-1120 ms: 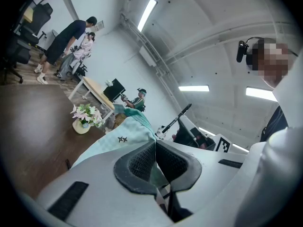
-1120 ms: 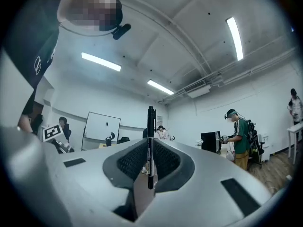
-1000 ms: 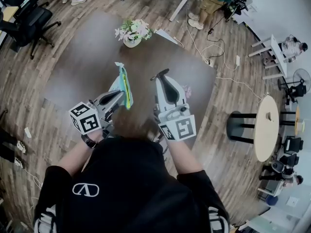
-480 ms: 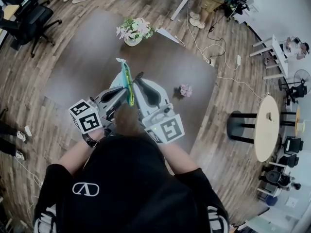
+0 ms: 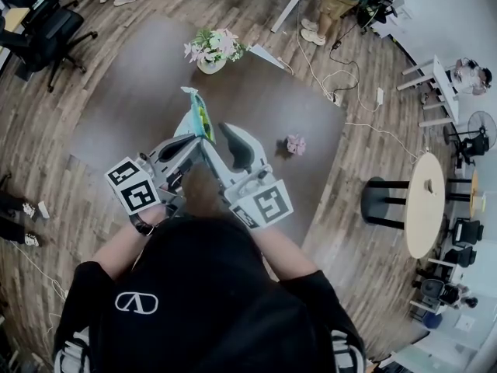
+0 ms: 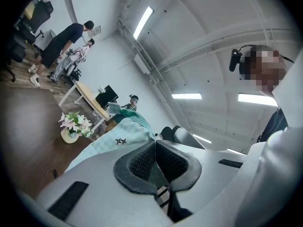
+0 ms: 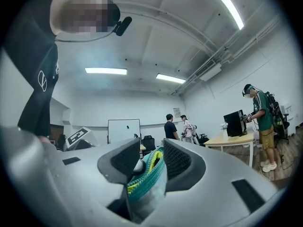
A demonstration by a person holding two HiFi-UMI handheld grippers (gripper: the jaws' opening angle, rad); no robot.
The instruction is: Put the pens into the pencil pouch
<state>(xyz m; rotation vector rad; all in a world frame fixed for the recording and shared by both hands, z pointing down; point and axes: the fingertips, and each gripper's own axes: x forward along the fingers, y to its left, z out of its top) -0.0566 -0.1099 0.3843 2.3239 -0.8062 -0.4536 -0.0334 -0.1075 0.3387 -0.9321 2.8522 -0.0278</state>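
1. The pencil pouch (image 5: 199, 121), pale teal with a yellow-green zipper edge, is held up in the air above the dark brown table (image 5: 132, 76). In the head view it sits just above centre, at 12 o'clock from both grippers.
2. The left gripper (image 5: 189, 142) meets the pouch from 7 o'clock. Its jaws are pressed together, and its dark pads (image 6: 142, 162) pinch the pouch fabric. In the left gripper view the fabric runs away from the pads toward 10 o'clock.
3. The right gripper (image 5: 227, 134) comes in from 5 o'clock, just beside the left one. Its jaws are opening. The pouch's zipper edge (image 7: 149, 169) stands between them, leaning toward the pad (image 7: 182, 160) at 3 o'clock, and the grip is not tight.
4. Each gripper carries a marker cube at the person's end, the left cube (image 5: 132, 185) at 8 o'clock of the pouch and the right cube (image 5: 265, 203) at 5 o'clock.
5. A pot of pale flowers (image 5: 211, 53) stands on the table at 12 o'clock of the pouch, well apart from it.
6. A small pink flower-like thing (image 5: 295, 144) lies on the table at 3 o'clock of the right gripper.
7. A round pale table (image 5: 427, 204) stands on the wooden floor, far out at 3 o'clock.
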